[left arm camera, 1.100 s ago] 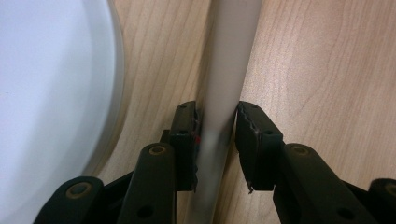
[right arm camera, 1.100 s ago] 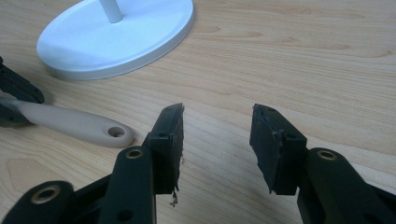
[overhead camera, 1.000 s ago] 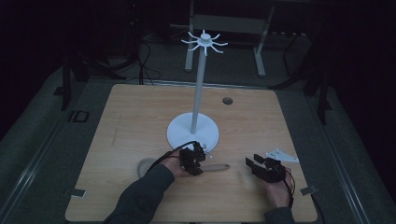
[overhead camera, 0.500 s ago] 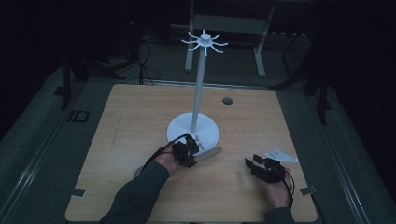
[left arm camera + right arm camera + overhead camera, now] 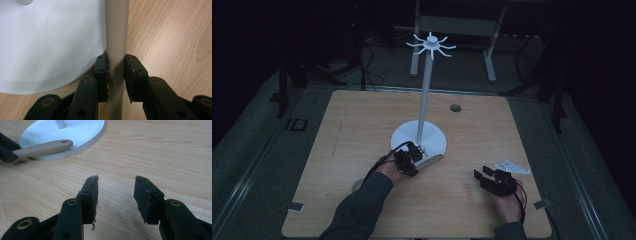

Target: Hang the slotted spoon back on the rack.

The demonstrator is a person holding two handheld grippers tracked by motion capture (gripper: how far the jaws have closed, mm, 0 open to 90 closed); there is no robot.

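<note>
A white stand rises from a round base (image 5: pixel 404 136) at the table's middle, with a ring of hooks (image 5: pixel 430 45) at the top of its pole. My left gripper (image 5: pixel 413 154) is at the base's near rim, shut on a beige utensil handle (image 5: pixel 433 161). In the left gripper view the pads (image 5: pixel 102 67) press the handle (image 5: pixel 116 30) from both sides, beside the base (image 5: pixel 50 42). Its jaws have just eased open slightly, with the handle still between them. My right gripper (image 5: pixel 480 175) rests open near the right front, nothing between its fingers (image 5: pixel 116 180). It shows the handle's holed end (image 5: pixel 45 147) lying on the base (image 5: pixel 82 130).
A small round hole (image 5: pixel 455 107) sits in the tabletop behind the stand. A pale round shape (image 5: pixel 357 184) lies by the left sleeve. Bare wood stretches left of the stand and between the grippers. A metal frame (image 5: pixel 452 25) stands on the floor beyond the table.
My left gripper has carried the handle away from me toward the stand, so that its free end now lies on the base's rim. The right gripper has not moved.
</note>
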